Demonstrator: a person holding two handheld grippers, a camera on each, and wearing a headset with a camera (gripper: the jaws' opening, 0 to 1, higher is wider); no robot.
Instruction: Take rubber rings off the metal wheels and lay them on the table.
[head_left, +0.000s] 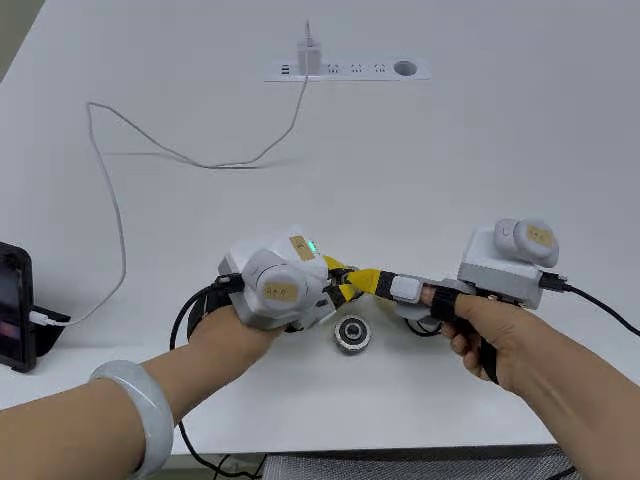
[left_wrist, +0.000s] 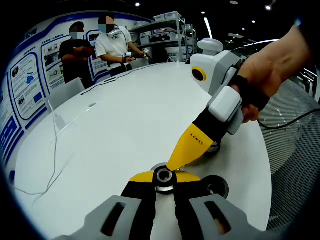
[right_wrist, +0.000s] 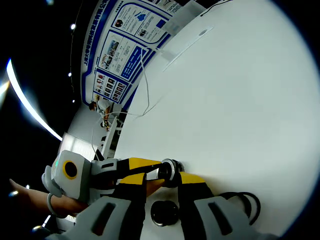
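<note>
**One wheel between two grippers, ring not off yet**

The grey left gripper (left_wrist: 162, 178), with black jaws and yellow tips, is clenched on a small round metal wheel (right_wrist: 169, 170). Its tips press the wheel from two opposite sides. The wheel is held just above the white table (head_left: 450, 150), in front of the person, and the black rubber ring (left_wrist: 163, 167) sits around its rim.

The right gripper (right_wrist: 165, 180), of the same kind, comes to this wheel from the other side. In the right gripper view its jaws stand close on either side of the wheel. Whether they already pinch the ring or only frame it, I cannot tell — the left gripper's yellow tips cover part of that place.

This arrangement looks deliberate. I judge that the left gripper works as a vice, so the wheel cannot turn or slip while the other tool catches the ring's edge and peels it away.

A second wheel (head_left: 352, 333), metal with a dark band around it, lies flat on the table just below the two grippers — probably waiting for its turn.
</note>
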